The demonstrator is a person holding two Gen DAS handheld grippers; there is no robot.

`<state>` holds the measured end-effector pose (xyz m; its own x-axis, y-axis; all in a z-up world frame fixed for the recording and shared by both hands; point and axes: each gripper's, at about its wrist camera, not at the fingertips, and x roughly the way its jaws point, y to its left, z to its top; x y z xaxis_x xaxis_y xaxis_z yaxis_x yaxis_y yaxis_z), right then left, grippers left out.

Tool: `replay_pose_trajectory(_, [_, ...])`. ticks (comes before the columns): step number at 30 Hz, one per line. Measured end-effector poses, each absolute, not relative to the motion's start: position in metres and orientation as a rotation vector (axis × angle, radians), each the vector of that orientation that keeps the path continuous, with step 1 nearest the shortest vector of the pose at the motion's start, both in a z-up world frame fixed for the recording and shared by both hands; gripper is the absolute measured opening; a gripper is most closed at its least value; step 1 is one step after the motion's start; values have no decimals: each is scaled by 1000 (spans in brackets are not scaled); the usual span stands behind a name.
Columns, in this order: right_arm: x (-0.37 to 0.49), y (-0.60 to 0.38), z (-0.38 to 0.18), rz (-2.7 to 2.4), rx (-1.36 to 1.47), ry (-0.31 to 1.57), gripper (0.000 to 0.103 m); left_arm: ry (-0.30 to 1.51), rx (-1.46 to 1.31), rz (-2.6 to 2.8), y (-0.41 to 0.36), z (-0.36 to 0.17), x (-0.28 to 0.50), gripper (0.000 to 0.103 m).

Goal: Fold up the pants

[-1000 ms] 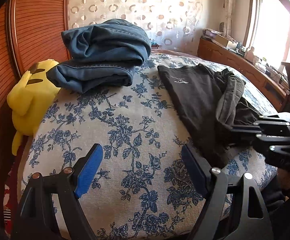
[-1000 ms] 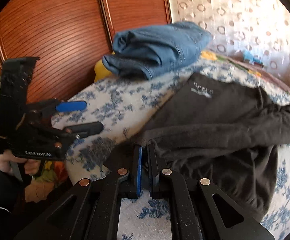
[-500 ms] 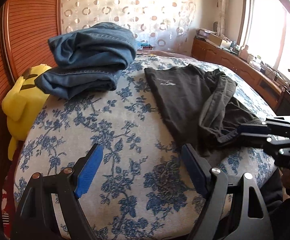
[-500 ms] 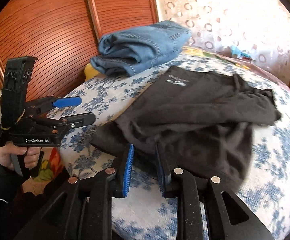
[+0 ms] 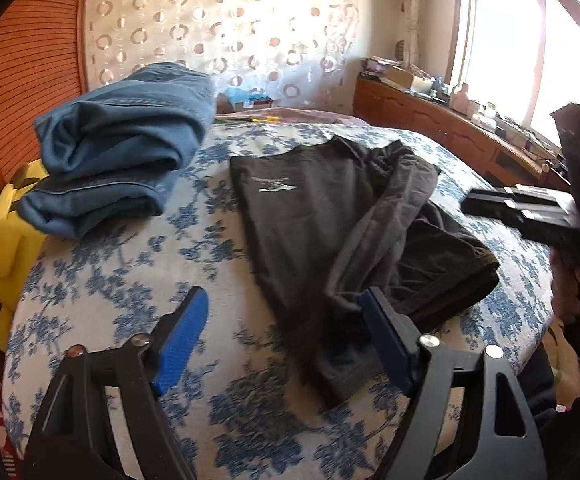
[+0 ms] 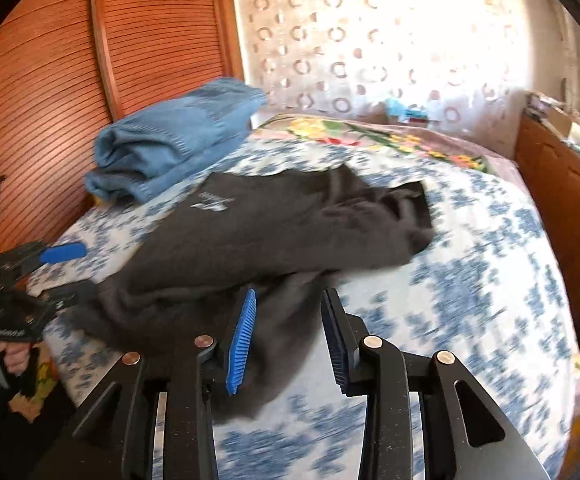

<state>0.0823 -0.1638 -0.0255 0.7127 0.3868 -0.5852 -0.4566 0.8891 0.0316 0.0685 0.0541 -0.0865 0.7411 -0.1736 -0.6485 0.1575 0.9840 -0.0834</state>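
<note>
Pants point(image 5: 330, 216), black, partly folded, lie rumpled on the bed point(image 5: 129, 272) near its front edge. From left: yellow plush point(image 5: 5, 224) at the bed's left edge, folded jeans point(image 5: 117, 152) stacked beside it, then the pants. Left gripper point(image 5: 281, 336) jaws wide open over the pants' near end. Right gripper point(image 6: 290, 336) jaws open, holding nothing, above the pants' hem.

The black pants point(image 5: 330, 216) carry a small pale logo with a line of lettering above it, ahead of the left claw point(image 5: 285, 340), but the letters are too small to read. White lettering on the side of the left claw's body, seen from the right wrist camera, is too blurred to read.
</note>
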Motion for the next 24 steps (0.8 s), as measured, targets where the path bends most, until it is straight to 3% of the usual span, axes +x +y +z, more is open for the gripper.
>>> replay_pose_trajectory(6, [120,-169,-19,406,-127,621,36,730,-21,-213,45,-91,73,62])
replay_pose_trajectory(21, [189,-162,-36,414,-67,740,36,735,-13,-236,37,-97,68,42])
replay_pose_trajectory(22, [190,-164,-35,433,-60,746,30,732,-11,-238,36,-96,68,41])
replay_pose_trajectory(23, [188,-167,-34,450,-54,747,16,731,-10,-238,36,-96,67,40])
replay_pose_trajectory(24, [186,-168,-34,471,-48,750,9,730,-9,-241,35,-96,67,38])
